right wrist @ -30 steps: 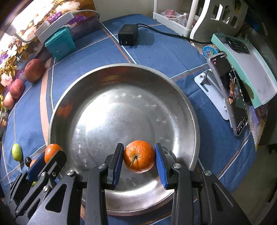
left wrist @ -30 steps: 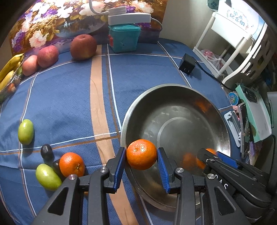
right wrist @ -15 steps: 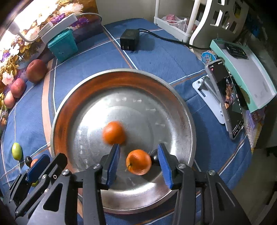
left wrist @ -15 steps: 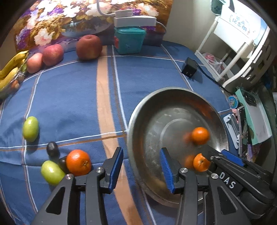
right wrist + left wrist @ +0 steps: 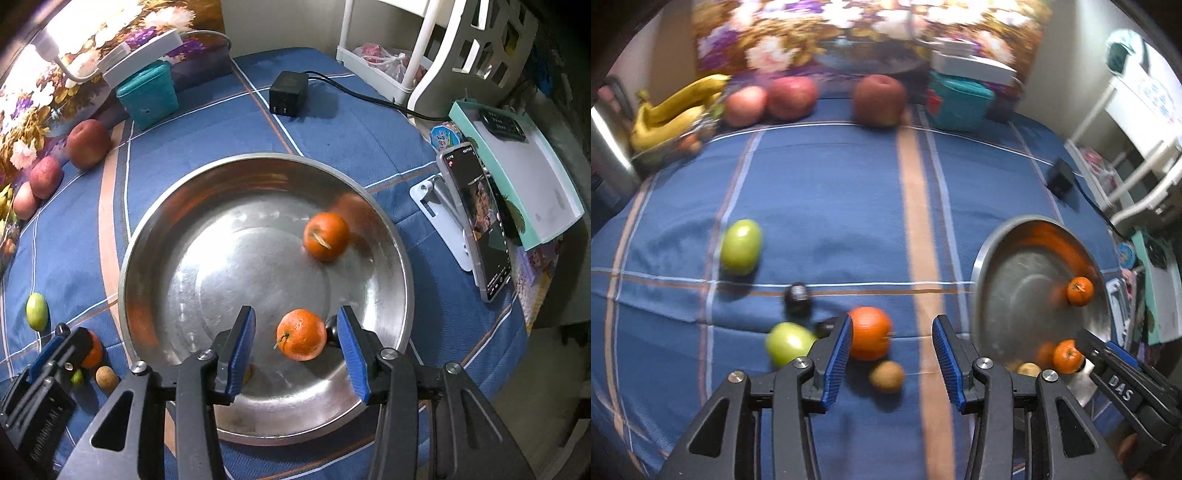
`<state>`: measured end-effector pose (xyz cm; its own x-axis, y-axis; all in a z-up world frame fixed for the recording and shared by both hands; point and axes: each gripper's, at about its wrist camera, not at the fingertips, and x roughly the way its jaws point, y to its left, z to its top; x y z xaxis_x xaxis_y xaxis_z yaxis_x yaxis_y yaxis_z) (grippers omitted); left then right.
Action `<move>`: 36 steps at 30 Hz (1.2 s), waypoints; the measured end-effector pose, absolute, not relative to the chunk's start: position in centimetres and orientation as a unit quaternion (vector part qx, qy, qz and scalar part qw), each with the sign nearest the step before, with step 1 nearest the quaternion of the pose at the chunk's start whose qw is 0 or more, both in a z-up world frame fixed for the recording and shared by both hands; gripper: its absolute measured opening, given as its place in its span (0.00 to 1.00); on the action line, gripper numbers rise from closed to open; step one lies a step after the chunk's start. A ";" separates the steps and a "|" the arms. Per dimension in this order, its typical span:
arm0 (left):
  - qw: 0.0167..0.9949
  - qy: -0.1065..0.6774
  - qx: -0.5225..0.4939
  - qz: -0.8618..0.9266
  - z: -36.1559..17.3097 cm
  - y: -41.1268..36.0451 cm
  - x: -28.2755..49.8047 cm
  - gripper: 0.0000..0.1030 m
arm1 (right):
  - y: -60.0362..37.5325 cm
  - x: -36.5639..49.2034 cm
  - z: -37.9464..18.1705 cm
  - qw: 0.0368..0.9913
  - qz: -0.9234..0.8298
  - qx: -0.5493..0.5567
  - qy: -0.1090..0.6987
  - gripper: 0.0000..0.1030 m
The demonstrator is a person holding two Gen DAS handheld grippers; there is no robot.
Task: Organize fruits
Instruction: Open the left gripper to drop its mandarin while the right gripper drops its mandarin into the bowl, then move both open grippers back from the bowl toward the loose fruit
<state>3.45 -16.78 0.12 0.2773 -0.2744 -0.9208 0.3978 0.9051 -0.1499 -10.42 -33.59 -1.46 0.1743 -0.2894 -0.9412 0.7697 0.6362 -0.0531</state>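
left gripper (image 5: 892, 349) gapes wide and empty above the blue cloth (image 5: 827, 206), an orange (image 5: 868, 333) beside its left finger; right gripper (image 5: 297, 341) stands wide over the steel bowl (image 5: 147, 236), two oranges (image 5: 301, 335) lying loose inside.

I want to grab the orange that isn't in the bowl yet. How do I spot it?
Find the big metal bowl on the blue cloth, then look left of it. The orange lies there, between the open left gripper's fingers. It is the only orange fruit there, beside a green fruit and a small brown one.
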 end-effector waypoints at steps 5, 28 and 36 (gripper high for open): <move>0.806 0.563 0.045 -0.181 0.4 -14.3 4.5 0.47 | -32.5 -10.0 -1.1 0.737 -0.357 0.213 0.533 0.46; 0.801 0.577 0.027 -0.154 0.2 -10.3 4.9 0.57 | -28.3 -7.5 -0.5 0.756 -0.322 0.172 0.543 0.46; 0.792 0.593 0.056 -0.138 -1.1 -10.9 5.1 0.80 | -28.1 -7.2 -1.9 0.747 -0.322 0.167 0.557 0.73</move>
